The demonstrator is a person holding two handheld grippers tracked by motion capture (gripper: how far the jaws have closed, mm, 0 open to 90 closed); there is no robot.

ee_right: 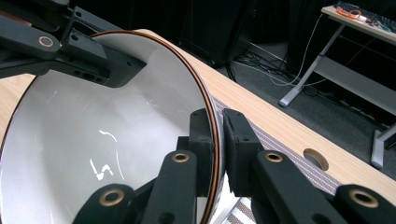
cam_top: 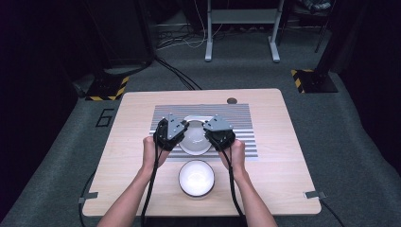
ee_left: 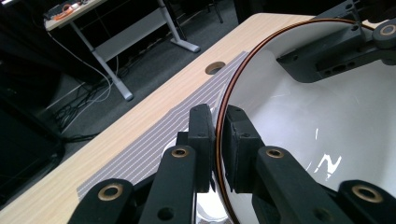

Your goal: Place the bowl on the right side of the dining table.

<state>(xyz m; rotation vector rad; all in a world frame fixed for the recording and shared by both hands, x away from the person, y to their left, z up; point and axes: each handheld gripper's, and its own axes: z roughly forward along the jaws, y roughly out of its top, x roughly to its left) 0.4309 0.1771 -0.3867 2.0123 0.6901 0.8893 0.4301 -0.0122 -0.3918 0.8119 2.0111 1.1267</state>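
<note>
nearest the table's [cam_top: 142, 198] front edge, at 6 o'clock, a white bowl [cam_top: 196, 178] is seen resting on the bare wood between the two forearms. just beyond it, toward the centre, a second white bowl with a brown rim [cam_top: 195, 138] is held from both sides above the grey striped mat [cam_top: 246, 118]. its rim is clamped at 9 o'clock by the left gripper [ee_left: 218, 140], one jaw inside and one outside, and at 3 o'clock by the right gripper [ee_right: 218, 144] in the same way. whether the held bowl is lifted clear of the pale dish [cam_top: 196, 118] partly seen behind it cannot quite be judged. at 12 o'clock a round hole [cam_top: 231, 100] is set in the tabletop.
</note>
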